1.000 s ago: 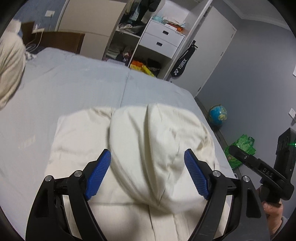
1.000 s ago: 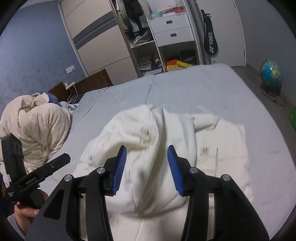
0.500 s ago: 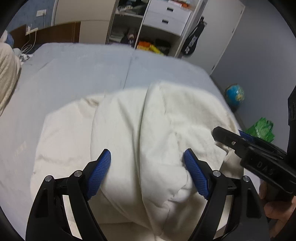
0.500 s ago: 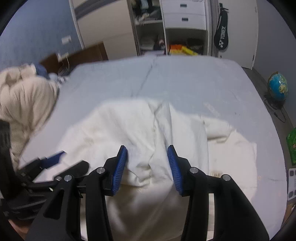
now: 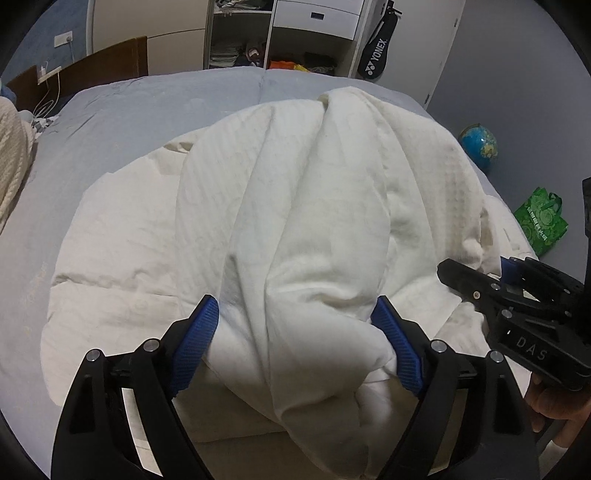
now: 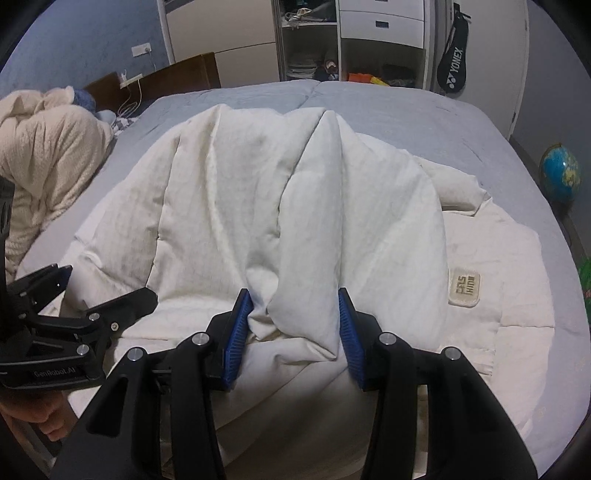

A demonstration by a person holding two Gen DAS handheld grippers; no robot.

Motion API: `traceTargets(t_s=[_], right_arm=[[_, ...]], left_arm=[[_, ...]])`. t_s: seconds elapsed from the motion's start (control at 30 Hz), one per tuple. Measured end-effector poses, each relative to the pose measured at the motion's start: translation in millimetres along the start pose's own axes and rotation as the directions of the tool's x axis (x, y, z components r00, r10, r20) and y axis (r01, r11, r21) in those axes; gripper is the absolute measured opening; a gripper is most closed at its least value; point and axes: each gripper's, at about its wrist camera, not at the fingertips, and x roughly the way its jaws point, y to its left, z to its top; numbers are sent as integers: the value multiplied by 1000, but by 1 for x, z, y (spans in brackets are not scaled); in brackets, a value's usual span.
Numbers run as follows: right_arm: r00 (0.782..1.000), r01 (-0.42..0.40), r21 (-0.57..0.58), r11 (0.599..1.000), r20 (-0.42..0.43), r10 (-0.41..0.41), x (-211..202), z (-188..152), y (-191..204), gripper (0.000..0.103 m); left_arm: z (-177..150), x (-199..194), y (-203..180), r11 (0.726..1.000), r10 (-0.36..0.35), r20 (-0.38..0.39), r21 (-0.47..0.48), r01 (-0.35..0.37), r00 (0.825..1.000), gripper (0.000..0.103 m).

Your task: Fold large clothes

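Note:
A large cream-white garment [image 5: 295,206] lies on the grey-blue bed, its near part raised into a bunched fold. My left gripper [image 5: 295,339] has its blue pads wide apart with that thick fold between them. My right gripper [image 6: 293,328] holds another bunch of the same garment [image 6: 295,206] between its blue pads, pressed against both. A small woven label [image 6: 464,287] sits on the garment's flat right part. Each gripper shows at the edge of the other's view: the right one [image 5: 517,295], the left one [image 6: 74,325].
The grey-blue bed [image 6: 406,107] extends beyond the garment. A beige knitted blanket [image 6: 48,155] is heaped at the left by the headboard. Shelves and white drawers [image 6: 380,26], a racket bag [image 6: 452,66], a globe [image 6: 559,173] and a green bag [image 5: 541,221] stand beyond the bed.
Both grippers have moved lower and closer to the garment, bringing the bunched fold down toward the bed. The two grippers have come nearer to each other.

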Motion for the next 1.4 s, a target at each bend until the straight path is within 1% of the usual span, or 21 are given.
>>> traceTargets(t_s=[0.3,0.53,0.73,0.87,1.07,1.23,1.4], right_arm=[[1000,-2,-2,1000,1,2,15,0,1,43],[1000,-1,-10,1000,5,2,18,-2,-2,44],[999,-4,-19,1000,42,5,18,-12,-3,45],[996,-9,-25,1000,90,12,17,-23,-6,45],[991,-3,-34,999,134,7,17,-29,-6,46],[988,-2,-33,999,152,7,18,-32,-7,47],[989,-1,-30,1000,150,6,20,-34,-6,47]], left_arm=[[-8,6,-3,1000,19,4,19,-19,1000,83],[-12,8,-6,999,27,11,31,-27,1000,84],[-20,6,-9,998,34,48,43,-36,998,85],[-27,6,-11,998,31,73,52,-35,997,86],[-37,7,-15,997,38,112,67,-46,993,87],[-43,10,-18,996,39,127,71,-49,991,89],[-46,12,-21,995,51,135,80,-62,989,90]])
